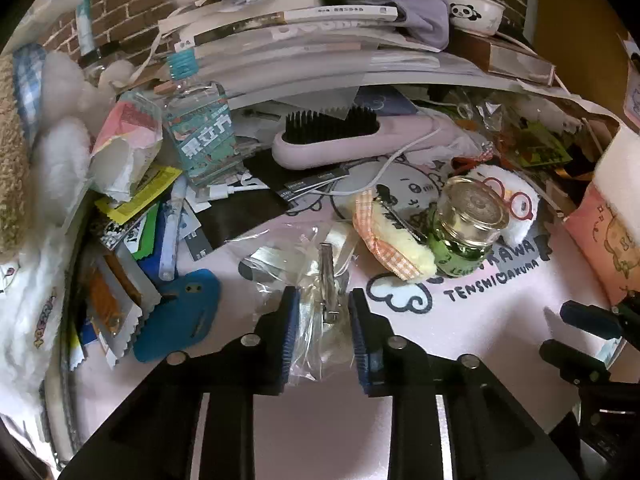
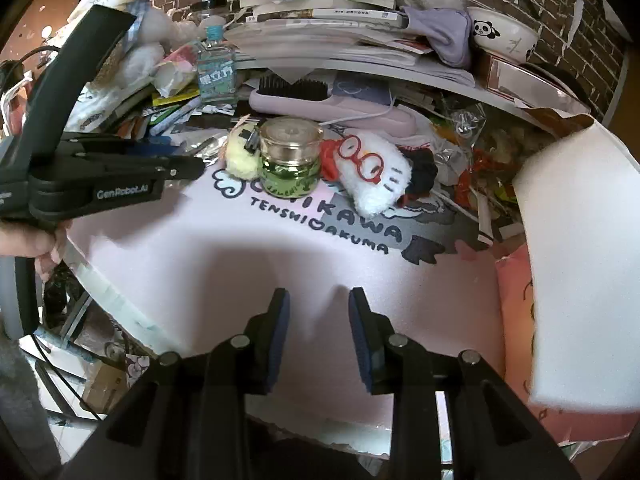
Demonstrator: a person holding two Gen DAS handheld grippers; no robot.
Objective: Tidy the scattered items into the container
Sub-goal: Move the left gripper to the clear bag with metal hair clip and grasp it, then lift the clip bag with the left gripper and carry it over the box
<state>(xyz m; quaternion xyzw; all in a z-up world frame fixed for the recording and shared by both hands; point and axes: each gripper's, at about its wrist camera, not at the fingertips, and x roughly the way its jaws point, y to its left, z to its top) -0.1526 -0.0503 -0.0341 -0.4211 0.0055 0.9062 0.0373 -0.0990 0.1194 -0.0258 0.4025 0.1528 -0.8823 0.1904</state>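
Note:
A clear plastic bag [image 1: 320, 272] with a metal hair clip inside lies on the pink mat [image 1: 480, 340]. My left gripper [image 1: 324, 320] is open, with one finger on each side of the bag's near end. Behind it are a yellow plush clip with checked ribbon [image 1: 394, 236], a green glass jar [image 1: 464, 224] and a white plush with red glasses [image 1: 512, 200]. My right gripper [image 2: 319, 312] is open over bare mat [image 2: 200, 260], holding nothing. The jar [image 2: 290, 156] and plush [image 2: 372, 180] lie ahead of it. A pink printed box [image 2: 520, 312] stands at the right.
A pink hairbrush [image 1: 340, 140], a clear bottle [image 1: 200, 128], packets and a blue flat piece [image 1: 180, 316] crowd the left and back. Stacked books [image 2: 320, 12] and a panda bowl [image 2: 504, 36] sit on a shelf above. White foam [image 2: 580, 240] leans at the right. A hand [image 2: 44, 248] holds the left gripper.

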